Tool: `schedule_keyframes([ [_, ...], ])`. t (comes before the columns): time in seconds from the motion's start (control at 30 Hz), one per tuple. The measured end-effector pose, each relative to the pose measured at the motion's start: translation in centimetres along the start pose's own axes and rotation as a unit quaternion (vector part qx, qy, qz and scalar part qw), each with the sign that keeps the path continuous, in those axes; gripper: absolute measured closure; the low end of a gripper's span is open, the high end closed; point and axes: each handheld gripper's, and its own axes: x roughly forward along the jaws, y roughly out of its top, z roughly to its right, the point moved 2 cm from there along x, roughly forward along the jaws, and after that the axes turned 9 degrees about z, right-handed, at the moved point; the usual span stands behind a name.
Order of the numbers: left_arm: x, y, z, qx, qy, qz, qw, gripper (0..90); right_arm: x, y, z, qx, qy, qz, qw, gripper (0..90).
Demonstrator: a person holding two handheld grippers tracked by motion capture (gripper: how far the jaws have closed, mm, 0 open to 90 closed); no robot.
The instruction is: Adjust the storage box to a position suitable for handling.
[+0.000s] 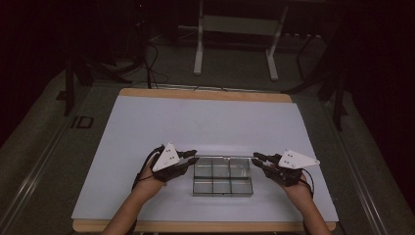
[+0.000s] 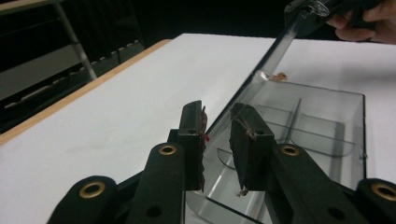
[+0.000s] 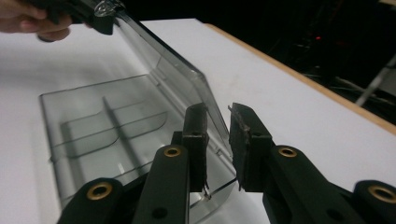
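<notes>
Both grippers clamp the raised clear lid [image 2: 261,77] of the compartment box [image 1: 222,177] near the table's [image 1: 147,127] front edge: left gripper [image 1: 192,156], right gripper [image 1: 259,159]. Move both ends evenly (it's thin plastic) to avoid twisting

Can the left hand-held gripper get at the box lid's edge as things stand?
Probably yes: the left hand-held gripper already has the raised clear lid edge between its jaws, nothing blocking. Whether the pads press it is unclear.
</notes>
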Motion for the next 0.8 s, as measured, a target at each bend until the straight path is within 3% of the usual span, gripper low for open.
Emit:
schedule_keyframes([
  [0.13, 0.4, 0.1, -0.3, 0.007, 0.01, 0.007, 0.9999, 76.2, 0.3, 0.3, 0.0, 0.003, -0.025, 0.015, 0.9996, 76.8],
  [0.23, 0.7, 0.1, -0.6, 0.003, 0.015, 0.013, 0.9998, 76.2, 0.4, 0.5, -0.1, 0.026, -0.044, 0.013, 0.9986, 78.0],
  [0.47, 1.3, 0.2, -0.8, 0.003, 0.035, 0.015, 0.9993, 78.5, 0.6, 0.6, 0.0, 0.024, -0.072, 0.015, 0.997, 79.9],
  [0.67, 1.5, 0.3, -1.0, -0.005, 0.048, 0.014, 0.9987, 79.1, 0.9, 0.7, 0.2, 0.025, -0.086, 0.016, 0.9959, 77.8],
  [0.8, 1.7, 0.3, -1.2, -0.011, 0.053, 0.015, 0.9984, 79.1, 1.3, 0.7, 0.5, 0.037, -0.076, 0.017, 0.9963, 75.9],
])
